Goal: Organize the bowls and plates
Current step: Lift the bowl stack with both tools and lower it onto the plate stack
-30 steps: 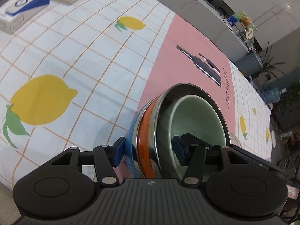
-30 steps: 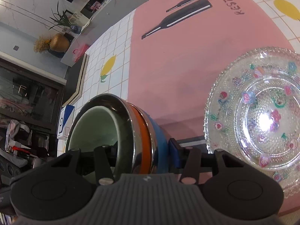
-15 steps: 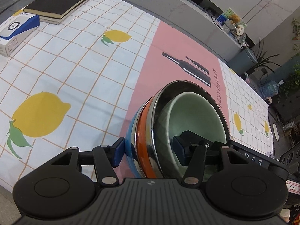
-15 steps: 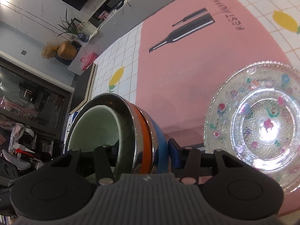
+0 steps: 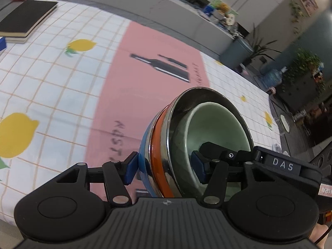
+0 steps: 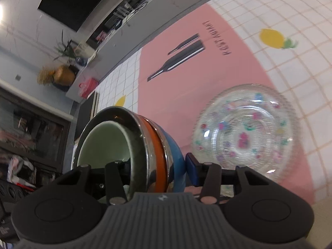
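A nested stack of bowls (image 5: 164,151) is held in the air above the table: blue outside, then orange, then steel, with a pale green bowl (image 5: 215,124) innermost. My left gripper (image 5: 165,167) is shut on the stack's rim, one finger outside, one inside. My right gripper (image 6: 157,168) is shut on the opposite rim of the same stack (image 6: 157,151). A clear glass plate (image 6: 244,134) with coloured flowers lies on the pink cloth to the right of the stack.
The table (image 5: 62,95) has a lemon-check cloth with a pink panel (image 5: 149,78) showing bottles. Dark books (image 5: 25,20) lie at the far left. A grey counter (image 5: 166,10) runs behind the table.
Both grippers have lifted the bowl stack higher above the table; the cloth and the glass plate look farther below. The grips have not changed.
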Available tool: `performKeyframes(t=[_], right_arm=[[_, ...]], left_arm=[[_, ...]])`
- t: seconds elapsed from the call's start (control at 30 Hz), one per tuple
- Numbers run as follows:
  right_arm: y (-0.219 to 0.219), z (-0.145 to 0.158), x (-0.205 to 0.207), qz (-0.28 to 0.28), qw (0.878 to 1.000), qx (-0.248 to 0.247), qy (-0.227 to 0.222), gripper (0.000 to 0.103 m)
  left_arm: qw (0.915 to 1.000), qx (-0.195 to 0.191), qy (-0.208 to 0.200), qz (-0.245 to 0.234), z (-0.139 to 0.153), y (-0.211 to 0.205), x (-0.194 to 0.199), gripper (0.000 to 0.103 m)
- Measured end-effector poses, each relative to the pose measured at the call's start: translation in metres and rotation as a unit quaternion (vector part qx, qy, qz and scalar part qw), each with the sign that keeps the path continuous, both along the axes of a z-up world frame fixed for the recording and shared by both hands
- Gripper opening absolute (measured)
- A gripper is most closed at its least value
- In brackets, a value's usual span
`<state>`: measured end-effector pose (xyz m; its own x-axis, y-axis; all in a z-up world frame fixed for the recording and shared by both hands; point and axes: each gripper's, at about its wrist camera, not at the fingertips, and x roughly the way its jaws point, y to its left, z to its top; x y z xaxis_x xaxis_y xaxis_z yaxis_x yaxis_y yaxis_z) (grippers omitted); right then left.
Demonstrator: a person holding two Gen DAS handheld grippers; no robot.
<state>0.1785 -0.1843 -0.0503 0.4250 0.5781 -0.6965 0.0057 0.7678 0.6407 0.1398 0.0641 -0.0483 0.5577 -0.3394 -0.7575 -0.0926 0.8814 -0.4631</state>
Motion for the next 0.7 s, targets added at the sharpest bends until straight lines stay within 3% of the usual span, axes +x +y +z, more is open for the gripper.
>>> performKeyframes(t=[0.23, 0.57, 0.7], right_arm=[[-0.031, 0.02, -0.01, -0.027, 0.999, -0.017, -0.021, 0.046], [-0.077, 0.015, -0.001, -0.067, 0.998, -0.006, -0.007, 0.046], [-0.086, 0.0, 0.006, -0.059, 0.998, 0.004, 0.017, 0.046]], left_arm=[[0.9995, -0.027, -0.005, -0.018, 0.005, -0.027, 0.005, 0.063], [0.9981, 0.004, 0.004, -0.061, 0.008, -0.073, 0.038, 0.064], [0.9963, 0.041, -0.009, -0.075, 0.0, -0.091, 0.041, 0.064]])
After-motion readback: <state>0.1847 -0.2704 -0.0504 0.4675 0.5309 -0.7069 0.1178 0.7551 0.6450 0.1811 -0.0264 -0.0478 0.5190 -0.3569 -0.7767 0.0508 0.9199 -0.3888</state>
